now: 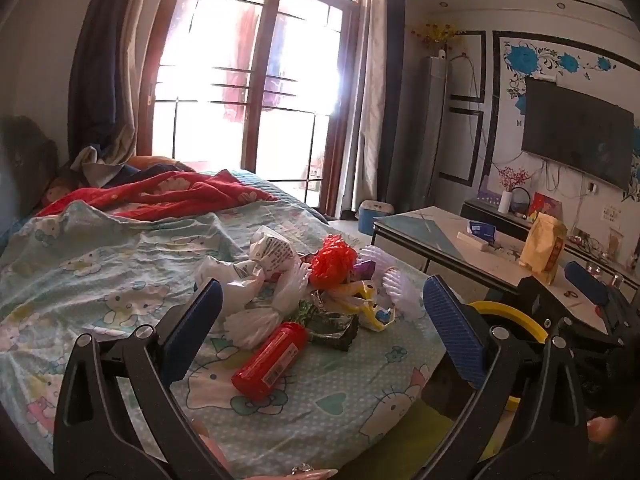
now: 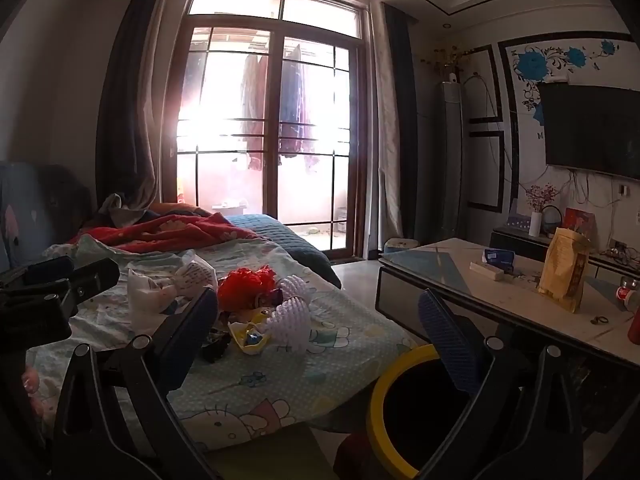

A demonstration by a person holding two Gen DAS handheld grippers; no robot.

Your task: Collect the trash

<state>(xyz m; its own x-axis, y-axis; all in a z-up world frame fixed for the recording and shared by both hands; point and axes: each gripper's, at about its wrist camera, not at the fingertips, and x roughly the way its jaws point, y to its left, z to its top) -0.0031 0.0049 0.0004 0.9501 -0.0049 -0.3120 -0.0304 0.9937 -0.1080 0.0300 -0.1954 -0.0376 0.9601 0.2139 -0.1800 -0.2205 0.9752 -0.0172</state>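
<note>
A low table (image 2: 452, 268) is taken as the landmark. A tall yellow paper bag (image 2: 564, 272) is stood upright on its top, with a white box (image 2: 487, 271) and a blue packet (image 2: 498, 257) laid beside each other further along. Behind the table, a dark television (image 1: 576, 140) is mounted on the wall. A glazed door (image 2: 276, 128) is seen beyond its far end, flanked by curtains (image 2: 128, 112). A bed with a cartoon-cat sheet (image 1: 100, 264) lies to its left.

yellow-rimmed bin (image 2: 378, 396) half hidden by jaws.
</note>
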